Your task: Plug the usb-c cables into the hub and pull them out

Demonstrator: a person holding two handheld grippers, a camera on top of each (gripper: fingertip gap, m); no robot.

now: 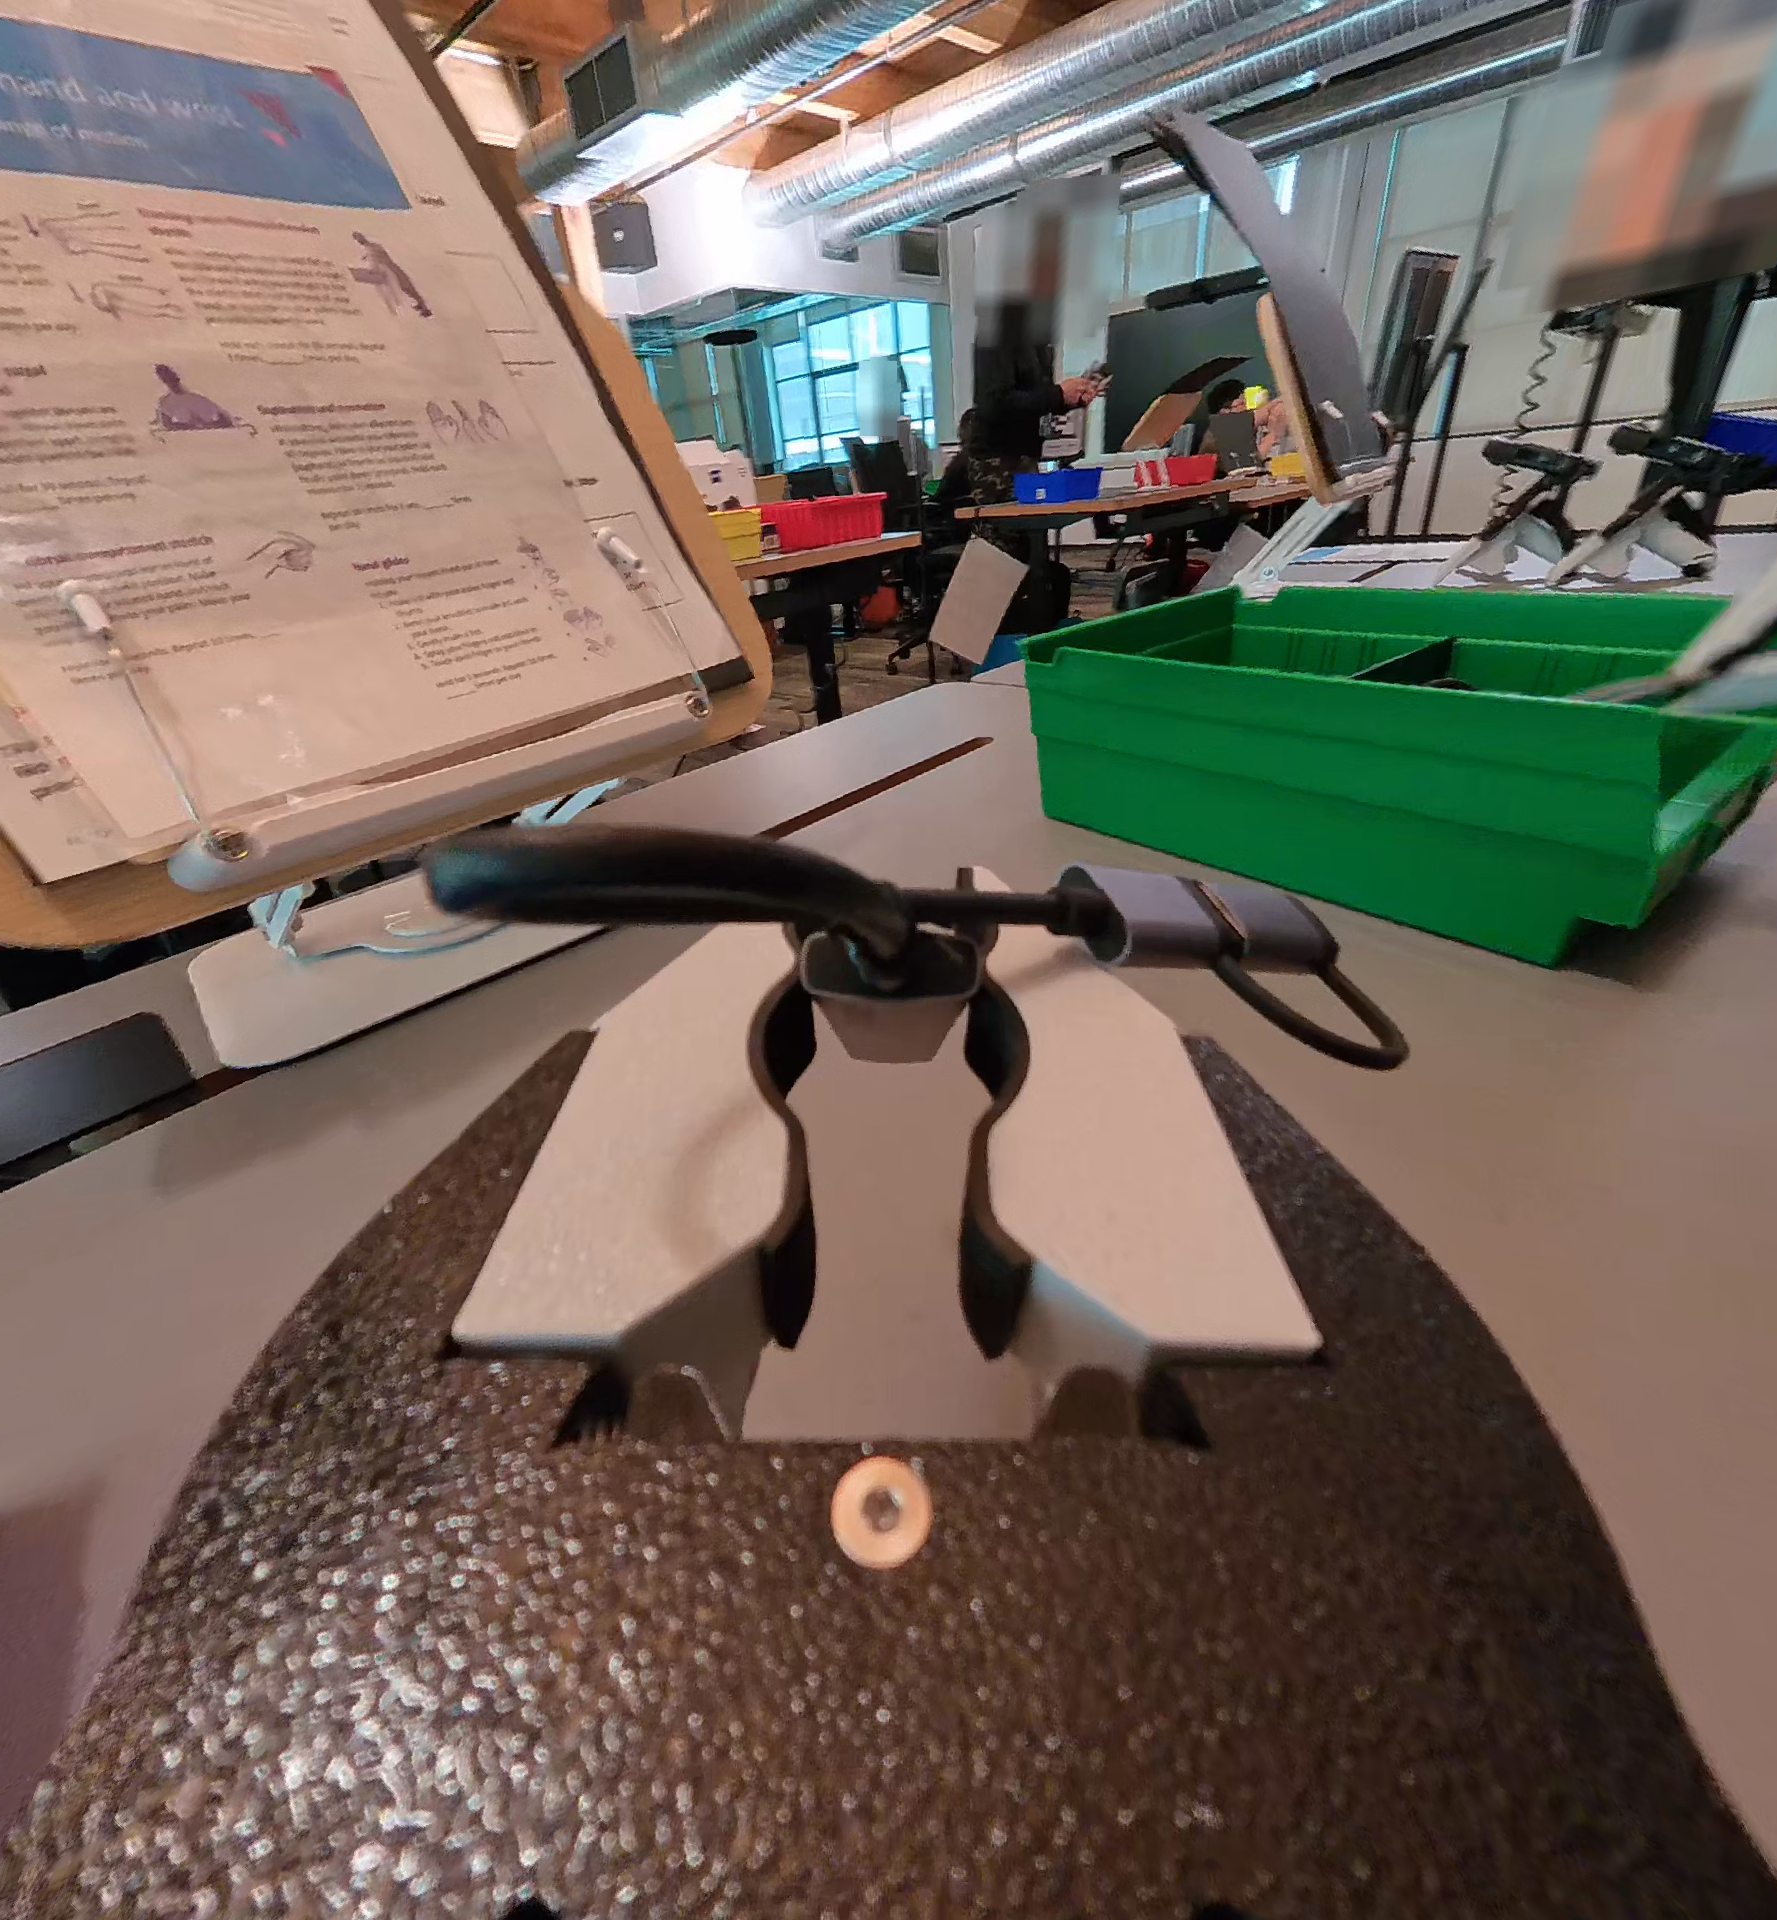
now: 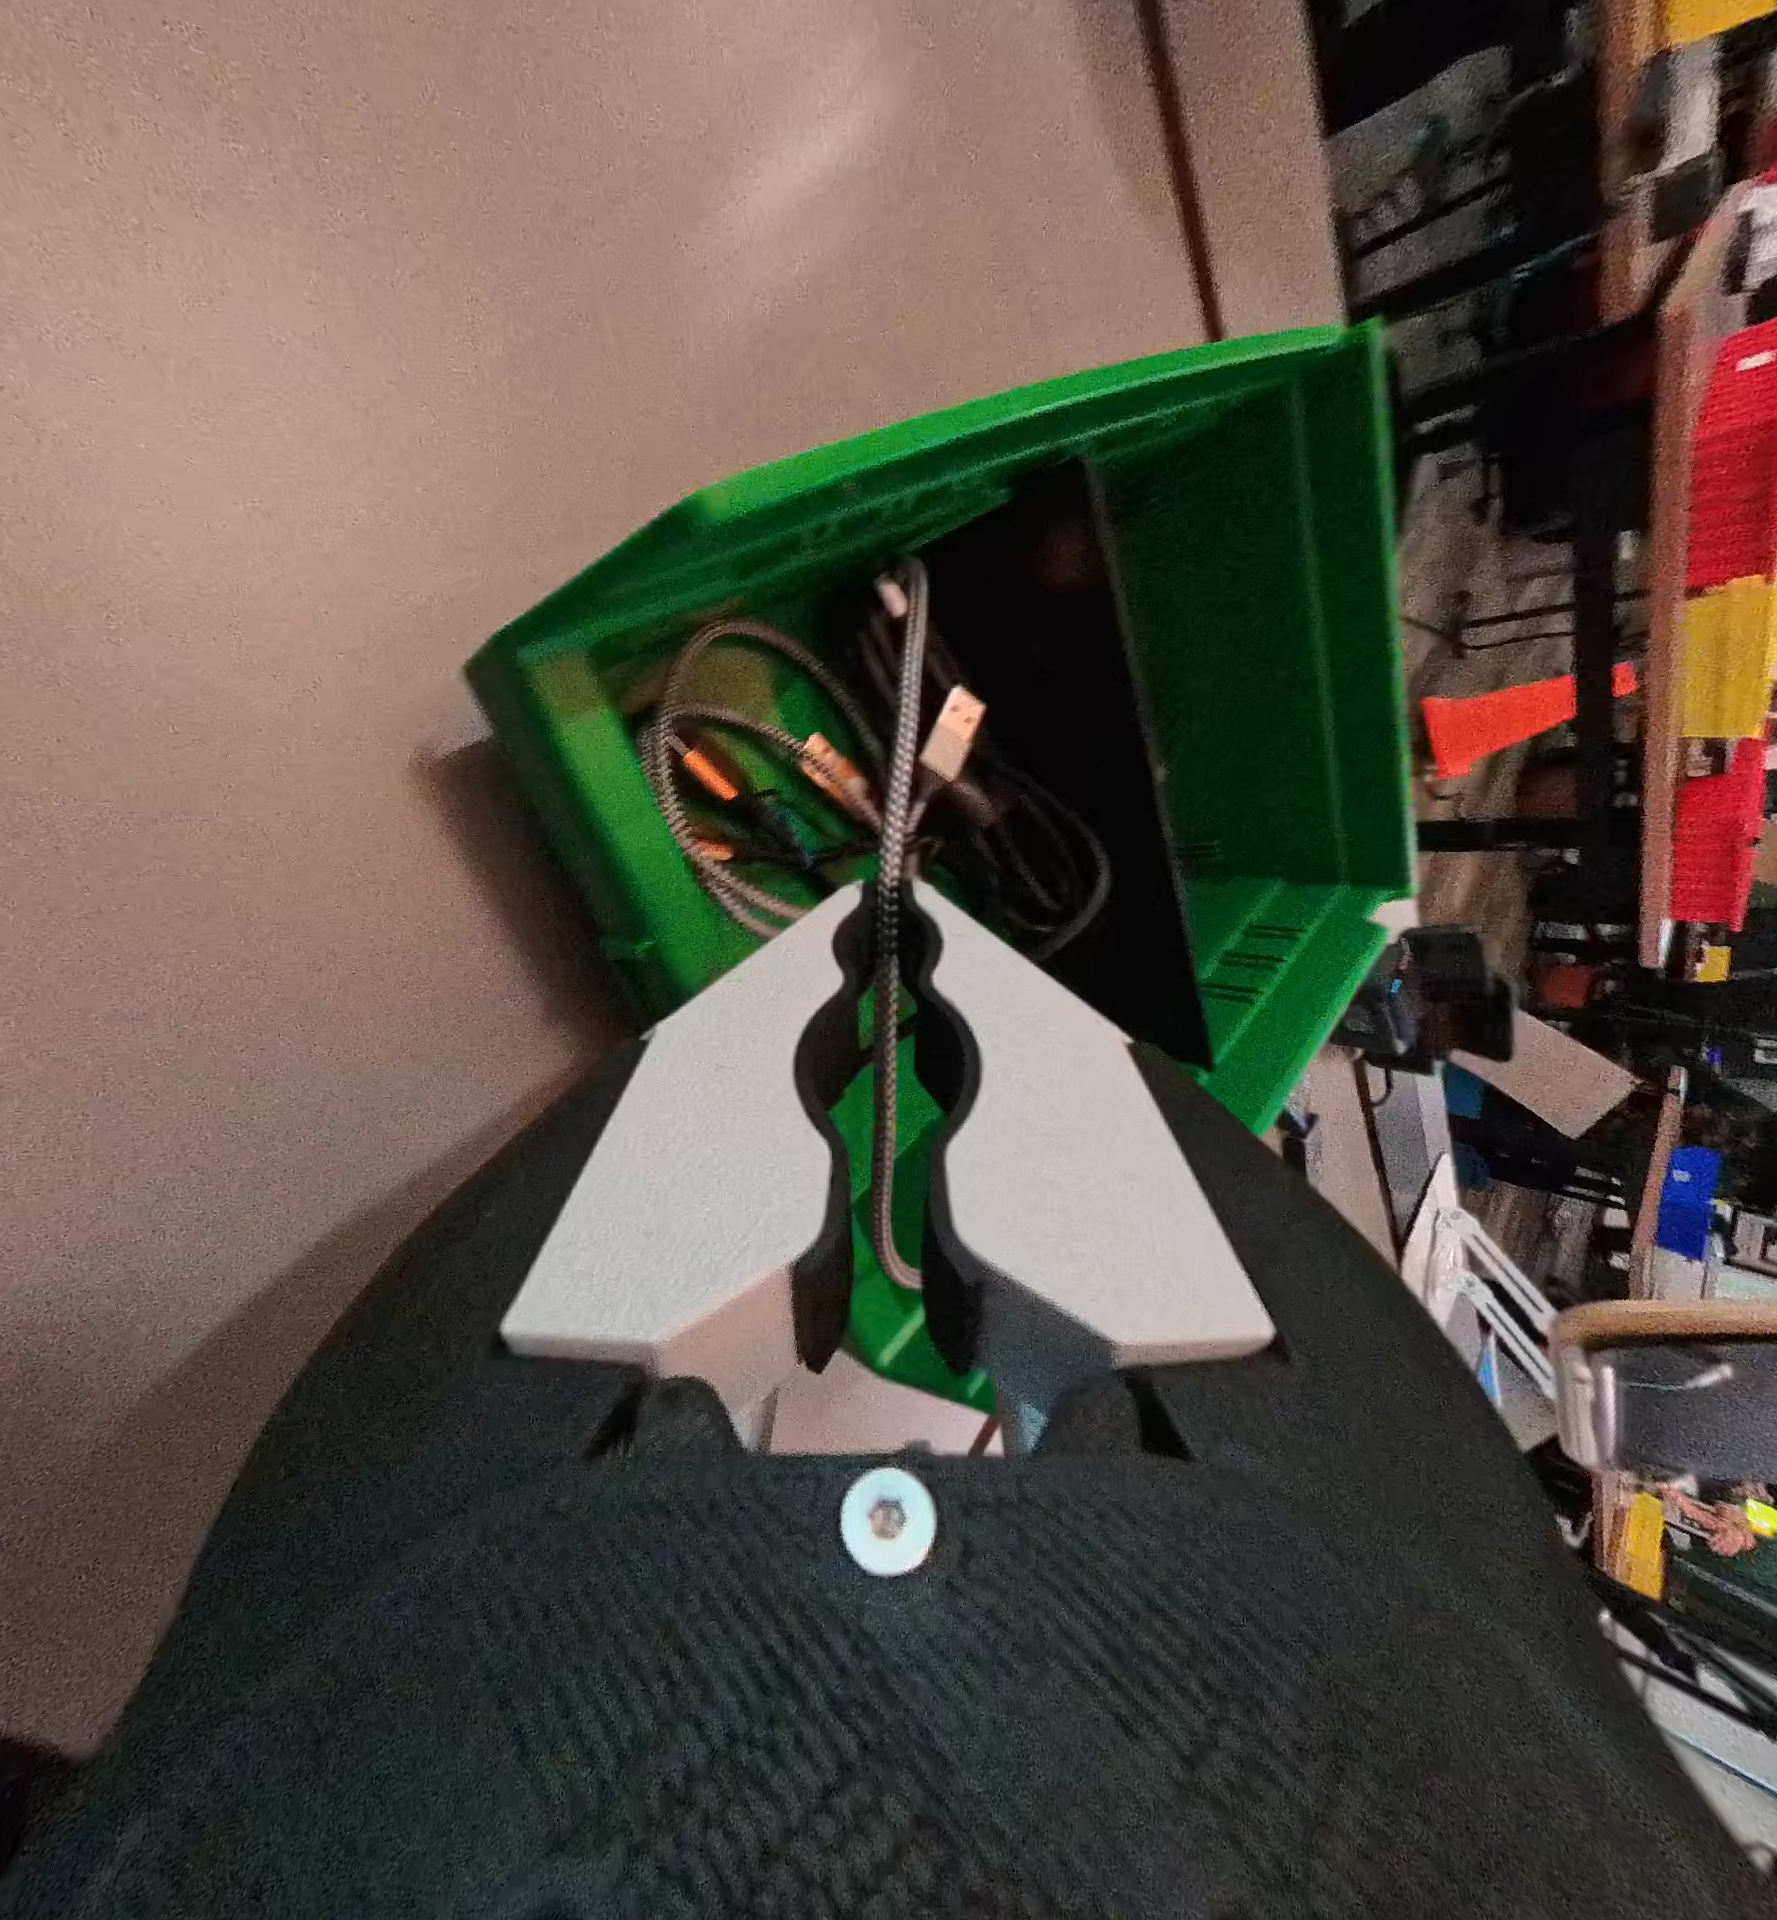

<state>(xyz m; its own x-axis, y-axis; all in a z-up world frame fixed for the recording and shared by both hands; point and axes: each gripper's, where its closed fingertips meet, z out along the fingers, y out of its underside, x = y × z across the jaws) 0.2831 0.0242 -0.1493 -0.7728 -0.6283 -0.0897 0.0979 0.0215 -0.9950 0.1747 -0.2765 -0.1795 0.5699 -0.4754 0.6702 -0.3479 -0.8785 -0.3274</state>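
In the left wrist view my left gripper [image 1: 886, 971] is shut on a small grey metal piece [image 1: 884, 987]. A thick black cable [image 1: 655, 873] leaves this piece to the left. Just beyond the tips a grey hub [image 1: 1211, 925] lies on the table, with a black plug in its near end and a looped black cable [image 1: 1367, 1023] at its right. In the right wrist view my right gripper [image 2: 889, 899] is shut on a braided black-and-white cable [image 2: 894, 1091], held over the green bin [image 2: 593, 790]. The bin holds several coiled cables [image 2: 759, 748]. The right gripper also shows in the left wrist view [image 1: 1736, 649], over the bin [image 1: 1383, 831].
A wooden document stand with printed sheets [image 1: 240, 468] rises close on the left. A second stand [image 1: 1315, 416] is behind the bin. A black divider [image 2: 1123, 748] splits the bin. The grey table [image 1: 1486, 1195] extends to the right. People sit at far tables. There is about 35 cm between the tips of the two grippers.
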